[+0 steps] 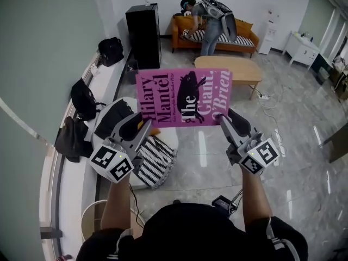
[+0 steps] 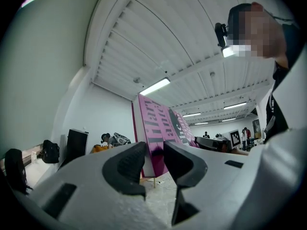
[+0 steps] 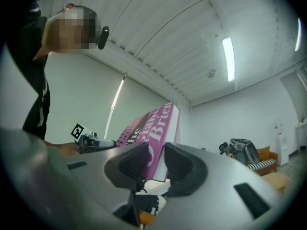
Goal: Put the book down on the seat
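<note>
A pink book [image 1: 184, 97] with black and white title lettering stands upright in the air, cover facing me. My left gripper [image 1: 145, 125] is shut on its lower left corner. My right gripper [image 1: 224, 118] is shut on its lower right corner. In the left gripper view the book [image 2: 158, 128] rises from between the pads of that gripper [image 2: 154, 155]. The right gripper view shows the book [image 3: 156, 126] pinched the same way in the right gripper [image 3: 156, 159]. Below the book lies a round white seat [image 1: 169, 137] with a black-and-white striped cushion [image 1: 154, 159] on it.
A white ledge [image 1: 103, 86] along the left wall carries black bags [image 1: 84, 99]. Behind the book are a wooden coffee table [image 1: 228, 68], a black cabinet [image 1: 144, 34] and an orange sofa [image 1: 244, 37] with a person [image 1: 212, 20] bent over it. A cable [image 1: 272, 110] crosses the floor.
</note>
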`<state>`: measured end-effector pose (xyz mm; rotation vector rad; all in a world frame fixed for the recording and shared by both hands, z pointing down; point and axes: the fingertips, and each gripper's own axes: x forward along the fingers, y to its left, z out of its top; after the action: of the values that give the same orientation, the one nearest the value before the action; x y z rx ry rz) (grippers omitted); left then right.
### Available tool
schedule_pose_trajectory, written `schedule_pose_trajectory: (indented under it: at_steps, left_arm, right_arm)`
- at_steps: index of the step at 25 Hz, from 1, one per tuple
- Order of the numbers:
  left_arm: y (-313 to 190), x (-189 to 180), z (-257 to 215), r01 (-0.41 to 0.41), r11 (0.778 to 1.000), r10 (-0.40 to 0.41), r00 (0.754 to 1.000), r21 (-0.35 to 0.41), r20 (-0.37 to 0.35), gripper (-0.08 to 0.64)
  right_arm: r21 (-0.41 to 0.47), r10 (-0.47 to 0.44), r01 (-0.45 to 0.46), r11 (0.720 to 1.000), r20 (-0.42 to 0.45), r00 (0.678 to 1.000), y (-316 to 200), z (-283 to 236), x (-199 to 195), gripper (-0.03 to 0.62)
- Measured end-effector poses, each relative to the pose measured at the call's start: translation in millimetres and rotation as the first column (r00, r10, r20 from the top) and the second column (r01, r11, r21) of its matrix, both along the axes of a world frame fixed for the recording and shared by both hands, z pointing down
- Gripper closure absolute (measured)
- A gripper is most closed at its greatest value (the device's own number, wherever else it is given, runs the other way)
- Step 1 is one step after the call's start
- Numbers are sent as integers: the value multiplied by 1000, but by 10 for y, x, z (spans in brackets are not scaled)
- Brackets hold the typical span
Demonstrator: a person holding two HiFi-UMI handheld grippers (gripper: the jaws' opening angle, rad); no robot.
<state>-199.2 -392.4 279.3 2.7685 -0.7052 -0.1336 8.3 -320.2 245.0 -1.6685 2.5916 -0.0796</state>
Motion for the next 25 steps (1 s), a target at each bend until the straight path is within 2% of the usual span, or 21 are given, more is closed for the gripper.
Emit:
schedule_pose_trajectory:
  at_steps: [10, 17, 21, 25]
  left_arm:
    - [14, 28, 212, 58, 997, -56, 998, -49, 31, 425]
    - [-41, 35, 509, 112, 991, -106, 991, -76, 76, 425]
    - [-299, 80, 789, 150, 985, -141, 985, -86, 102, 425]
    - [-757, 161, 886, 211, 967, -193, 972, -139, 135, 425]
  right_arm:
    - [-36, -66, 66, 997, 20, 998, -147, 195, 71, 474]
    - [-68, -115, 119, 991, 66, 991, -316, 585, 113, 474]
    - [-78, -146, 153, 985, 88, 985, -654, 905, 181, 474]
    - [-122, -196, 211, 970, 121, 973, -1266, 1021, 283, 474]
